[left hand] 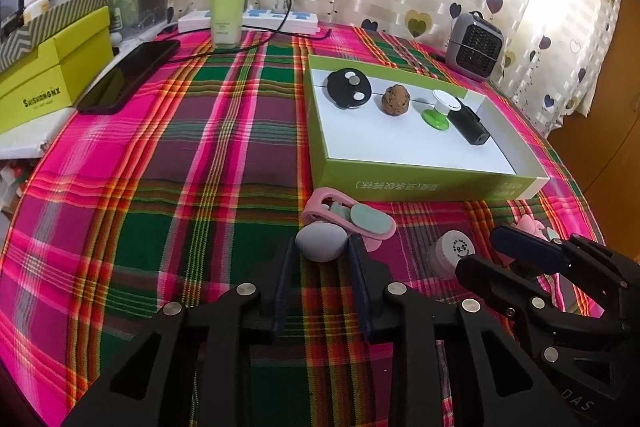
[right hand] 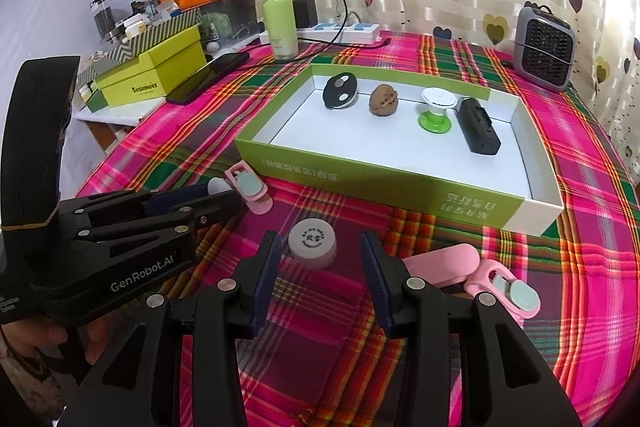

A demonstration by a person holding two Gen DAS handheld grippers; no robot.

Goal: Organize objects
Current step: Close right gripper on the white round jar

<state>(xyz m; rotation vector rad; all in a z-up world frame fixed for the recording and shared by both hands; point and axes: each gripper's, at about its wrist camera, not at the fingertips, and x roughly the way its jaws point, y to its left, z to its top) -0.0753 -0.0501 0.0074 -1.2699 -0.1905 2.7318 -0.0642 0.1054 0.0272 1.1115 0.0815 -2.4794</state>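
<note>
Grey-blue egg-shaped pebble (left hand: pixel 321 242), smooth, matte, lying on plaid cloth (left hand: pixel 224 163); sits right at fingertips of left gripper (left hand: pixel 322 259), between the two dark pads, jaws parted about its width, contact with pads not clear, so held or not cannot be told. Pink clip with mint pad (left hand: pixel 352 219) just beyond that pebble, touching or nearly so. Small white round jar (right hand: pixel 313 243) with printed lid, squat, upright on cloth; just ahead of right gripper (right hand: pixel 320 259), centred between its fingertips but not touched, jaws wide apart. Second pink clip (right hand: pixel 504 291) with mint pad just right of right gripper's right finger, flat pink piece (right hand: pixel 444 263) beside it. Green-walled shallow box (right hand: pixel 400 183) with white floor, farther ahead of both grippers, well past the jar. Inside, along far wall, left to right: black disc with two white dots (right hand: pixel 340 91), brown walnut (right hand: pixel 382 99), green-and-white spool-shaped piece (right hand: pixel 437 111), black rectangular device (right hand: pixel 478 131). Left gripper also seen in right wrist view, off to left of right gripper, tips at the pebble (right hand: pixel 218 185).
</note>
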